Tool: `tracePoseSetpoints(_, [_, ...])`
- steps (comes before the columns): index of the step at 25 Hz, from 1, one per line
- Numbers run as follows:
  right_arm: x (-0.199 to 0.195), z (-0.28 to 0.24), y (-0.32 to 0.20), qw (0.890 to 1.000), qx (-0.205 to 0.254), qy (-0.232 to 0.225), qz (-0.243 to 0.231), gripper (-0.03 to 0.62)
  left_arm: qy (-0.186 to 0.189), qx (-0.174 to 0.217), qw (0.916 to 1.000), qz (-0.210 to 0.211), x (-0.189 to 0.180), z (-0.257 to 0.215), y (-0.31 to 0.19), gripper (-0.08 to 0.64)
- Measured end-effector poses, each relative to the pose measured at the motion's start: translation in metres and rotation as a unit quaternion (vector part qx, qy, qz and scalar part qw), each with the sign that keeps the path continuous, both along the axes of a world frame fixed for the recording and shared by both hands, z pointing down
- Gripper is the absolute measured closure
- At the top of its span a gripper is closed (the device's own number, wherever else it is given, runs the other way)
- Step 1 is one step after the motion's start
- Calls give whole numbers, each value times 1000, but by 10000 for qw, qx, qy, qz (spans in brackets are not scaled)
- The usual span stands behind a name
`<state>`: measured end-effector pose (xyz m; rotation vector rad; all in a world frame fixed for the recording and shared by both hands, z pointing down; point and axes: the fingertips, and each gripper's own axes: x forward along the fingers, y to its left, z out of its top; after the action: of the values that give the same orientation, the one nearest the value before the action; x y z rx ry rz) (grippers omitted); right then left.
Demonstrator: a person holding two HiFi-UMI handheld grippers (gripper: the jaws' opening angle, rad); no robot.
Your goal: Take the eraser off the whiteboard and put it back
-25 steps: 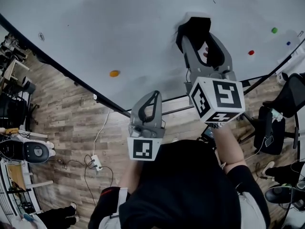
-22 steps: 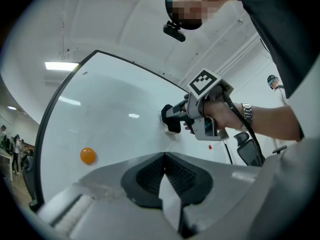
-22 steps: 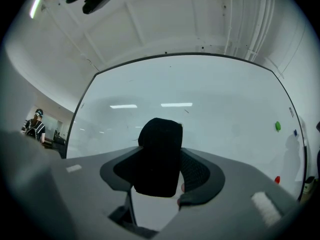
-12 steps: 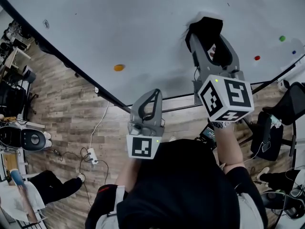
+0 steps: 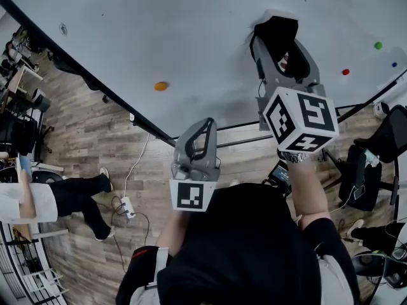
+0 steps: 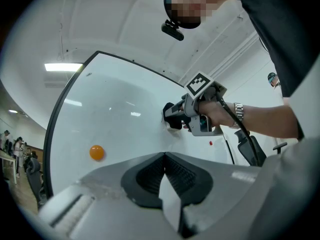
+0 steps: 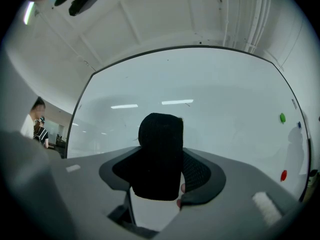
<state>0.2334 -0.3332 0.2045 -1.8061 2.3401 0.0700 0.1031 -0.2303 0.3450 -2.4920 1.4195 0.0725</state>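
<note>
The right claw [image 5: 277, 43] has eased slightly wider and now looks slack around the eraser [image 7: 160, 154], which sits against the whiteboard [image 5: 159, 30], so the put-back seems done bar withdrawing, while the left claw [image 6: 164, 171] hangs closed and empty.

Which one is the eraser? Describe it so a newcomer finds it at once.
On the big white whiteboard, look to its right part, where the right gripper points at it. Between its jaws, against the board, stands the black block eraser; the neighbouring orange magnet, red magnet and green magnet are small round dots.
</note>
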Motion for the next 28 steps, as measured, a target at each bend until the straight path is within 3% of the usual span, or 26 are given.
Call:
tracePoseSetpoints(19, [7, 2, 1, 10000, -56, 68, 27, 368, -4, -18, 10000, 35, -12, -1, 11, 558])
tracePoseSetpoints(28, [-11, 2, 13, 9997, -9, 212, 130, 368, -124, -72, 9998, 107, -39, 3, 14, 557])
